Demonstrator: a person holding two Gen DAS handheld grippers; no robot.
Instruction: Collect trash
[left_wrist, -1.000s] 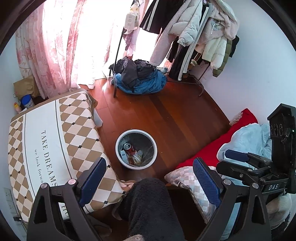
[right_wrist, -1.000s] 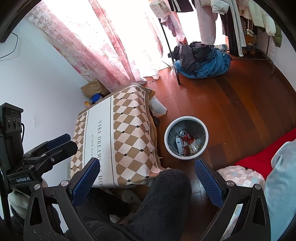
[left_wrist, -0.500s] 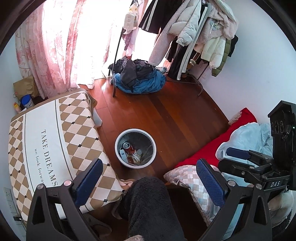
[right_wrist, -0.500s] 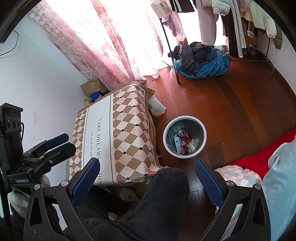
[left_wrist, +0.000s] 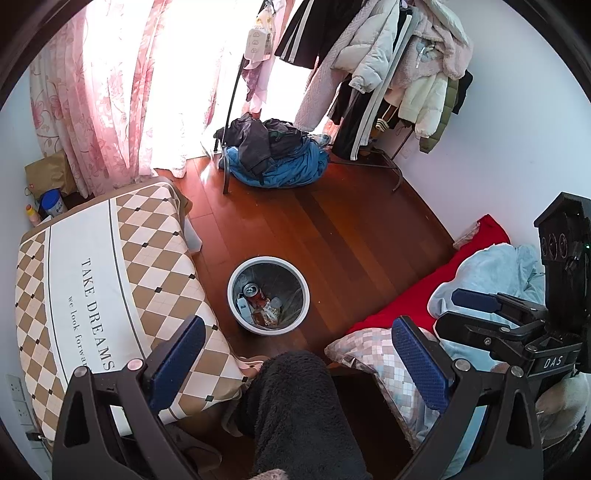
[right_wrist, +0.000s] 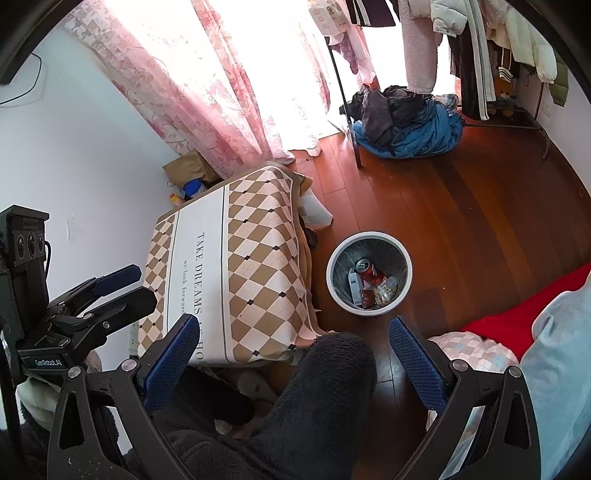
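Left to right across the room: the table with the checked cloth (left_wrist: 110, 273) stands at the left, its top bare of litter so far as the left wrist view shows. Just beside its right edge, on the wooden floor (left_wrist: 332, 236), stands the waste bin (left_wrist: 236, 295), upright and round, with a pale rim. The trash lies inside it: a red drink can (left_wrist: 255, 291) resting tilted against the inner wall, a small blue-and-white carton (right_wrist: 355, 285) beside it, a clear crumpled plastic item (right_wrist: 388, 288) and some dark wrappers too small to identify. Further right lie a red blanket (left_wrist: 406, 299) and a pale blue cover (left_wrist: 491, 266). The left gripper (left_wrist: 295, 354) is held high above a dark fleece-clad leg (left_wrist: 299, 413), jaws wide apart and holding nothing; the right gripper (right_wrist: 291, 350) is likewise spread and empty. Judgement on handling: the can is light, thin-walled and smooth, liable to dent or slip, and is best pinched across its body near the middle. The carton is light and fairly stiff, to be taken across its flat faces. The plastic is soft and springy and will collapse under the pads. The bin itself looks light and rigid; its rim offers the firmest hold should it need moving. No loose trash is evident on the floor.
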